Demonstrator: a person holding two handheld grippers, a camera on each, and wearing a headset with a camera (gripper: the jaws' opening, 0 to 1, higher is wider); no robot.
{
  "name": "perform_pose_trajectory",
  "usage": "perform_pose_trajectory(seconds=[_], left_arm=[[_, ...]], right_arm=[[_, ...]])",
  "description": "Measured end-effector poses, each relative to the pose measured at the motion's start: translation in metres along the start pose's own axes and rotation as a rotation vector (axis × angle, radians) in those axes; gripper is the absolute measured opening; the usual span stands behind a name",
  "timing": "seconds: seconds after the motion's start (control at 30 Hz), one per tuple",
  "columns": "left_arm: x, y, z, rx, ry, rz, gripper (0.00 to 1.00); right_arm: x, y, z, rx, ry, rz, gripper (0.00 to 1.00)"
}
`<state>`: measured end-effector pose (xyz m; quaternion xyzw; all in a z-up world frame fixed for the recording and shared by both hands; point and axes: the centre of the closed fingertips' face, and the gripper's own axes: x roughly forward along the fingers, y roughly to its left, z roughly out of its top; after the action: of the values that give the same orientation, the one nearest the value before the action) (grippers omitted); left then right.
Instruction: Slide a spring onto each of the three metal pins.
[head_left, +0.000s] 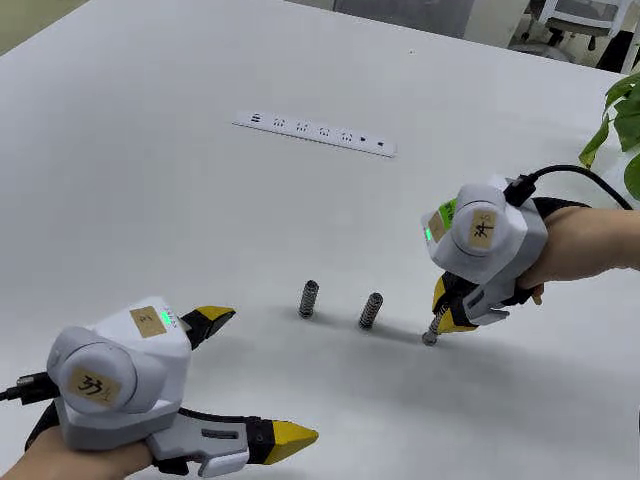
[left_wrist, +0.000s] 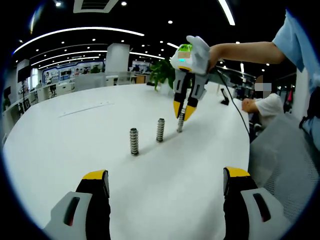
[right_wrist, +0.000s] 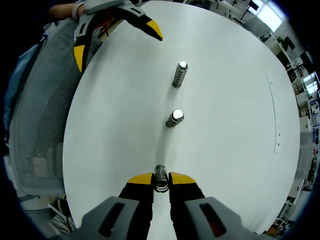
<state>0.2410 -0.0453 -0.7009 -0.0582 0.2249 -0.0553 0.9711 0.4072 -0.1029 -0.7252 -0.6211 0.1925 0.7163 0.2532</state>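
Head view: the left gripper (head_left: 272, 373) hovers over the white table (head_left: 150, 150), jaws wide apart and empty. The right gripper (head_left: 441, 318) clamps the third spring (head_left: 432, 332) beside the first sprung pin (head_left: 309, 298) and second sprung pin (head_left: 371, 310).
Left gripper view: all three stand in a row, well in from the edges.
Right gripper view: the jaws pinch the spring's top.

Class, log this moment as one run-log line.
right gripper: shut on third spring, at table | left gripper: open, holding nothing | two pins: upright, already sprung
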Motion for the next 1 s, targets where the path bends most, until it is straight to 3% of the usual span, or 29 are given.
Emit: perform_pose_trajectory(seconds=[0.8, 1.0], left_arm=[[0.001, -0.004, -0.003, -0.010, 0.016, -0.010, 0.95], [0.000, -0.004, -0.001, -0.011, 0.009, -0.006, 0.95]], right_arm=[[0.013, 0.002, -0.001, 0.018, -0.014, 0.001, 0.13], [0.012, 0.001, 0.001, 0.015, -0.027, -0.013, 0.26]])
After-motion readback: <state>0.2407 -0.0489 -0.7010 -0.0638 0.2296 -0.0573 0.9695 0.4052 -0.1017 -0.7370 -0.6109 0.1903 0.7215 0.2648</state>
